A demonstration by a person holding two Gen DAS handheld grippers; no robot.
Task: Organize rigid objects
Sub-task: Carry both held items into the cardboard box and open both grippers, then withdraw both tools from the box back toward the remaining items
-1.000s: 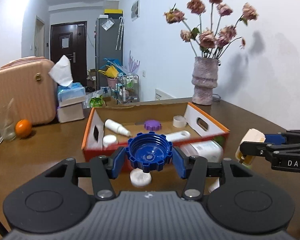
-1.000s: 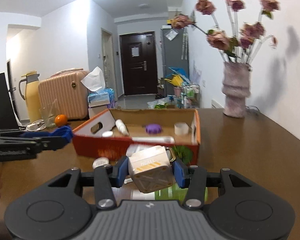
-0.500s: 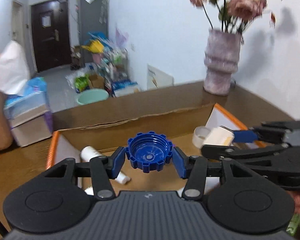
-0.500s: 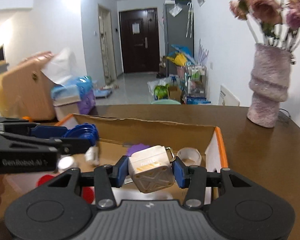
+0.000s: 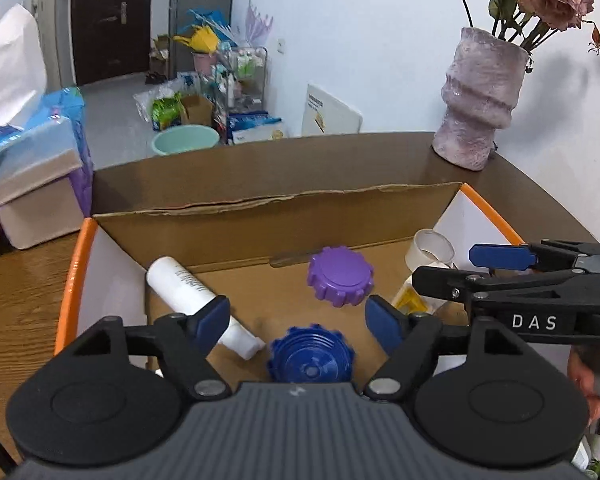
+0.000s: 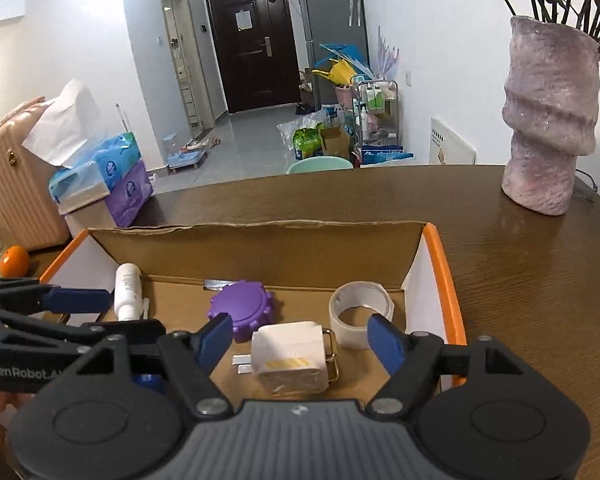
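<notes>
The blue cap (image 5: 311, 360) is seen lying on the box (image 5: 76, 264) floor below the left claw (image 5: 298, 318), whose jaws have just been opening. Only the right wrist view shows the white charger (image 6: 290, 356) lying released beneath the right claw (image 6: 300, 342), likewise just opened, beside the tape roll (image 6: 360, 312).

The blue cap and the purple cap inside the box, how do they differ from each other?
The blue cap is dark blue and lies with its hollow side up; the purple cap is violet and shows its closed flat top. The blue cap lies near the front of the cardboard box; the purple cap lies farther back. Both are round with toothed rims, and nothing grips either.
</notes>
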